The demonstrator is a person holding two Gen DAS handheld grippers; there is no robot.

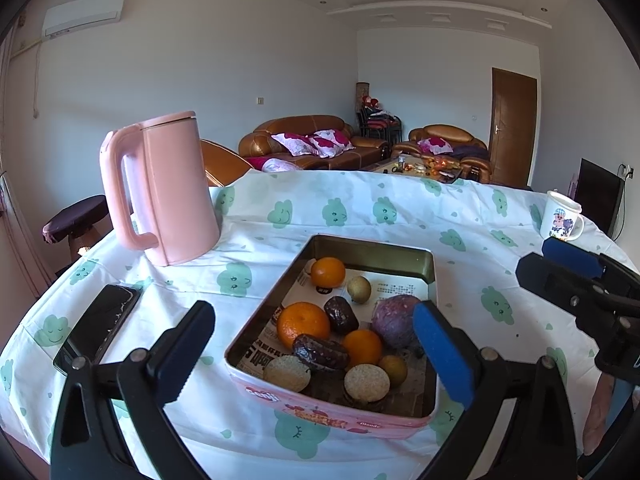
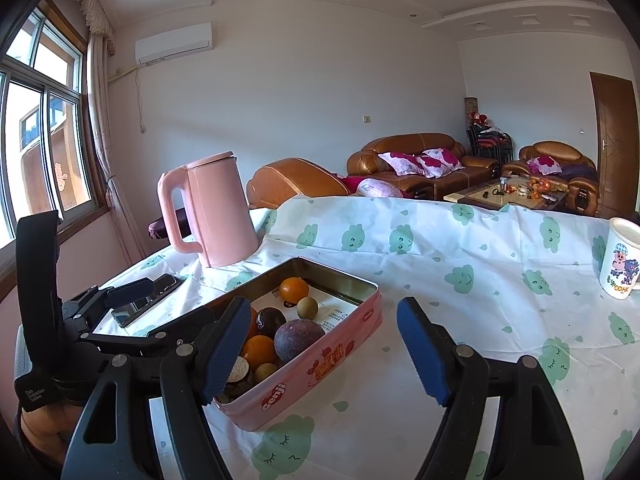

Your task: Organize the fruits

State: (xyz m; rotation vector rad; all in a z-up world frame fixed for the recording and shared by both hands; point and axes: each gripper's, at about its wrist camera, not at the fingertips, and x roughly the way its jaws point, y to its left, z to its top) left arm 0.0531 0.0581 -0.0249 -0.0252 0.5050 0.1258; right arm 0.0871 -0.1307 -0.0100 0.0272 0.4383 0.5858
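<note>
A pink tin box (image 1: pixel 320 412) sits on the table and holds several fruits: oranges (image 1: pixel 303 323), a purple passion fruit (image 1: pixel 394 320), dark dates (image 1: pixel 341 315), small brown longans (image 1: pixel 359 289) and round pale cakes (image 1: pixel 367 383). The box also shows in the right wrist view (image 2: pixel 320 364). My left gripper (image 1: pixel 316 354) is open and empty, its fingers astride the near end of the box. My right gripper (image 2: pixel 320 350) is open and empty, hovering at the box's right side; it also shows in the left wrist view (image 1: pixel 576 276).
A pink kettle (image 1: pixel 160 188) stands at the back left. A black phone (image 1: pixel 98 328) lies left of the box. A white cartoon mug (image 2: pixel 620 264) stands at the far right. The cloud-print tablecloth (image 2: pixel 460 280) covers the table.
</note>
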